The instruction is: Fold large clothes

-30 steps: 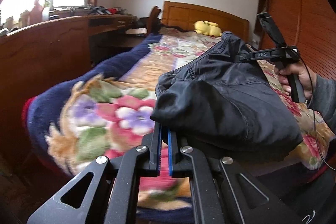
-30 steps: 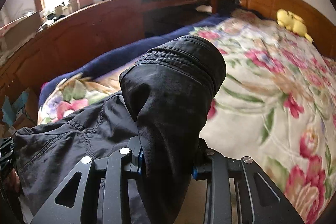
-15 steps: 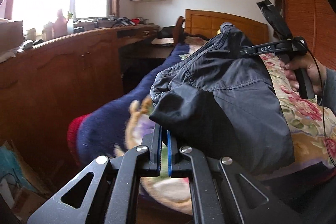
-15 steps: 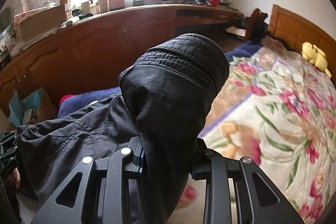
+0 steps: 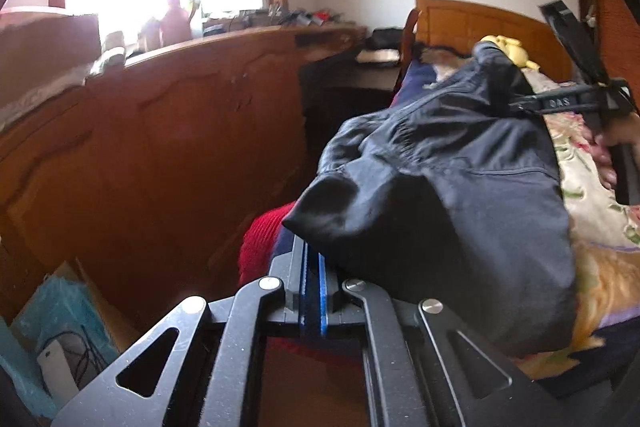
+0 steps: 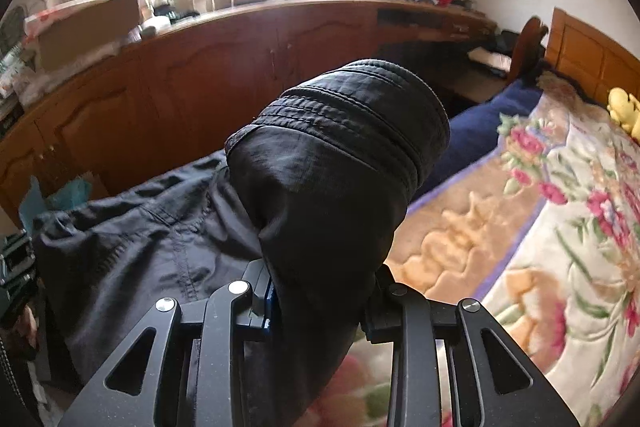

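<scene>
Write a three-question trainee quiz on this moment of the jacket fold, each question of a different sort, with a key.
1. True or false: the black jacket lies flat on the floral blanket.
2. Multiple choice: the right gripper is A) open and empty, B) shut on a bunched, stitched part of the jacket, C) resting on the wooden cabinet.
3. Fill in: the left gripper is shut on a ___ of the jacket.

Key:
1. False: it hangs between the two grippers, its lower part draped over the blanket.
2. B
3. Corner
</scene>
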`<state>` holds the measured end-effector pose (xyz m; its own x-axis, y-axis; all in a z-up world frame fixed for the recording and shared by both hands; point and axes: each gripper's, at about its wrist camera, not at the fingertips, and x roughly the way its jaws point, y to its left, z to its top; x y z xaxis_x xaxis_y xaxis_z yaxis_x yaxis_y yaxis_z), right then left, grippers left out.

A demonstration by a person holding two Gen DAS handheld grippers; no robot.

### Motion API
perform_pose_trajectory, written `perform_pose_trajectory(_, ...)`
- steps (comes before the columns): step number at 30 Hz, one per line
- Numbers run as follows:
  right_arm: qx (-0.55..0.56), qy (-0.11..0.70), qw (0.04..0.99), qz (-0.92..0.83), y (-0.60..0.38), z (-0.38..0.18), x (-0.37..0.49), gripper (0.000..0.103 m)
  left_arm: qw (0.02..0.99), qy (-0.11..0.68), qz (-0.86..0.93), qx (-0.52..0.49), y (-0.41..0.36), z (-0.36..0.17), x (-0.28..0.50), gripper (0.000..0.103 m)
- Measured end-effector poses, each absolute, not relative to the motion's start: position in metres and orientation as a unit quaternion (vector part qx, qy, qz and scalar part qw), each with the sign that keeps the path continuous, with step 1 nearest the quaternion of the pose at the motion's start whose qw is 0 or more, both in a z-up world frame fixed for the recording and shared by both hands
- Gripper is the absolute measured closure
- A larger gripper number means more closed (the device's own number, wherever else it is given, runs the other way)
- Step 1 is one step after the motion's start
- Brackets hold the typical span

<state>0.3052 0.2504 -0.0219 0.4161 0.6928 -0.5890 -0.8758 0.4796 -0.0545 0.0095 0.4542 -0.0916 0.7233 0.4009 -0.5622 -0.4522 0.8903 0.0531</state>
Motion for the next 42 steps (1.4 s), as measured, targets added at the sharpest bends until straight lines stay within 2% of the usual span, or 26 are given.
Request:
perform_pose_trajectory(8, -0.165, 0.321, 0.818, 0.448, 0.232, -0.059, 0.350, 0.056, 0.920, 0.302, 0.228, -0.100, 0.451, -0.093, -0.003, 0.097)
perform_pose_trajectory(14, -0.193, 0.294, 0.834, 0.426, 0.217, -0.053, 0.351, 0.042, 0.925, 0.281, 0.246, -0.072, 0.444, -0.068, -0.018, 0.096)
perform_pose_trajectory(18, -0.197, 0.245, 0.839, 0.444, 0.213, -0.038, 0.335, 0.041, 0.931, 0.275, 0.225, -0.079, 0.434, -0.058, -0.022, 0.093)
perform_pose_trajectory(25, -0.193, 0.301, 0.749, 0.558, 0.249, -0.052, 0.326, 0.041, 0.947, 0.263, 0.170, -0.071, 0.410, -0.048, 0.001, 0.087)
perform_pose_trajectory(30, -0.256, 0.330, 0.717, 0.559, 0.298, -0.089, 0.329, 0.041, 0.942, 0.286, 0.159, -0.069, 0.412, -0.062, 0.025, 0.086)
perform_pose_trajectory(35, -0.256, 0.358, 0.707, 0.553, 0.340, -0.103, 0.358, 0.041, 0.936, 0.303, 0.166, -0.066, 0.423, -0.074, 0.038, 0.086)
perform_pose_trajectory(42, -0.277, 0.323, 0.719, 0.550, 0.364, -0.106, 0.360, 0.041, 0.926, 0.320, 0.186, -0.074, 0.440, -0.092, 0.054, 0.085)
